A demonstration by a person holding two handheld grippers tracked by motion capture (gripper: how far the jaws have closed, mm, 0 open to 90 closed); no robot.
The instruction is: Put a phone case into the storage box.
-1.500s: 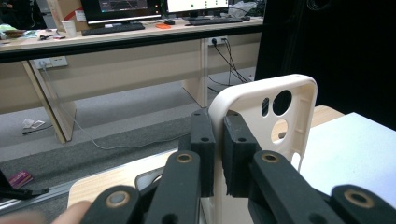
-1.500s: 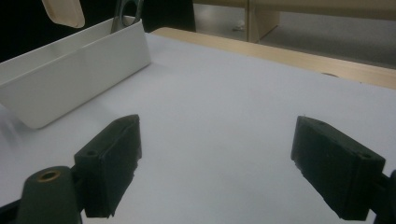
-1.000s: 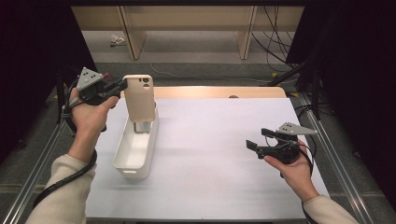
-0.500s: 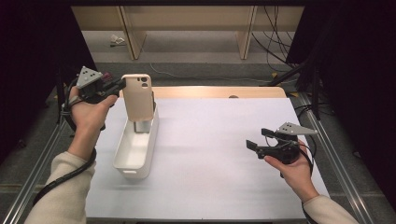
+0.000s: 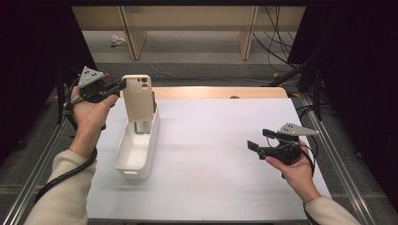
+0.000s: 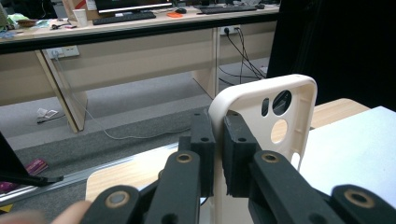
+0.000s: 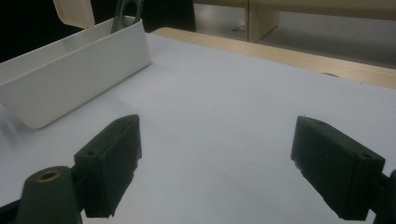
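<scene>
The left hand-held gripper (image 6: 215, 154) is clamped on the edge of a beige phone case (image 5: 138, 97), held upright above the far end of a white bin (image 5: 136, 151). The right hand-held gripper (image 7: 215, 172) rests wide open and empty above the counter (image 5: 220, 159).

Left gripper (image 6: 217, 140): two black jaws closed on edge of cream plastic phone case (image 6: 275, 116), held upright, camera cutouts facing lens. White table surface (image 6: 359, 154) at right, light wooden table edge (image 6: 126, 170) below. Behind: grey carpet floor (image 6: 140, 112), beige wooden desk (image 6: 135, 51), black cables (image 6: 243, 56), white paper cup (image 6: 80, 17) on desk.
</scene>
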